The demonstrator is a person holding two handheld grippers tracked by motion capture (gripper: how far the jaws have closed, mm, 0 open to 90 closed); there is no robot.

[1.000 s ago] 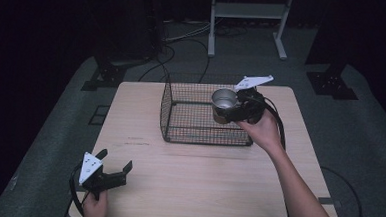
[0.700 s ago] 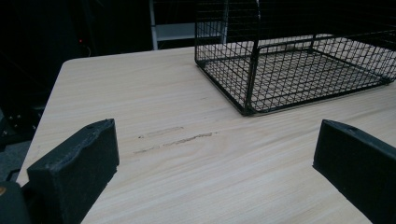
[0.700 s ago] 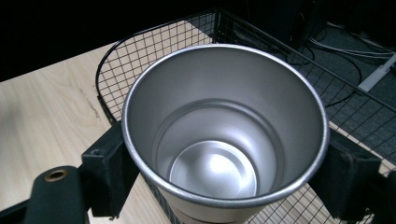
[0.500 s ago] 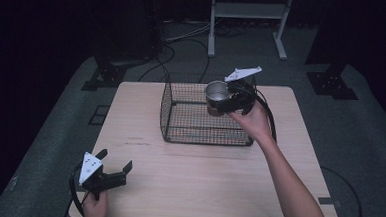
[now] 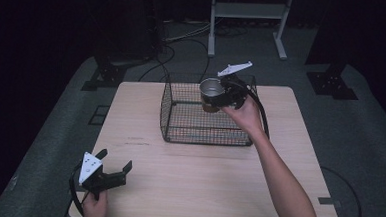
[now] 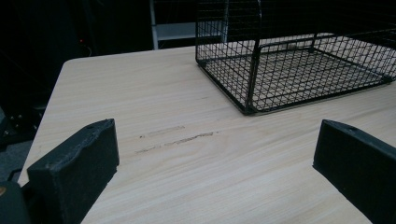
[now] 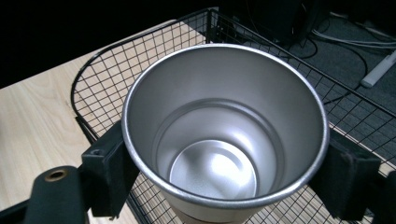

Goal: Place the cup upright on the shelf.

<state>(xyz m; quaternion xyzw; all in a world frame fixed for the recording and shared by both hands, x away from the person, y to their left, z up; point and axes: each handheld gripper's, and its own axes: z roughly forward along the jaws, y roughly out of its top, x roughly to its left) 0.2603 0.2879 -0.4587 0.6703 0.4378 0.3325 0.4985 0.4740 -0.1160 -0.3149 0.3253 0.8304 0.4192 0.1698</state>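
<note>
Jaws clamped on opposite sides of a stainless-steel cup (image 7: 224, 126), upright and empty, held by the right gripper (image 5: 221, 94) above the far part of a black wire basket (image 5: 180, 123).

Grip set just under the cup rim, one jaw on each flank, mouth facing up; carried over the basket's open top, clear of the mesh floor as far as can be judged. Left gripper (image 5: 111, 172) at the near left corner of the wooden table (image 5: 212, 189), well apart from the basket, jaws spread wide and empty over bare wood. Likely risks: slippage of smooth tapered steel through the jaws; catching of the cup base on the wire rim during lowering; tipping on uneven mesh after release.
</note>
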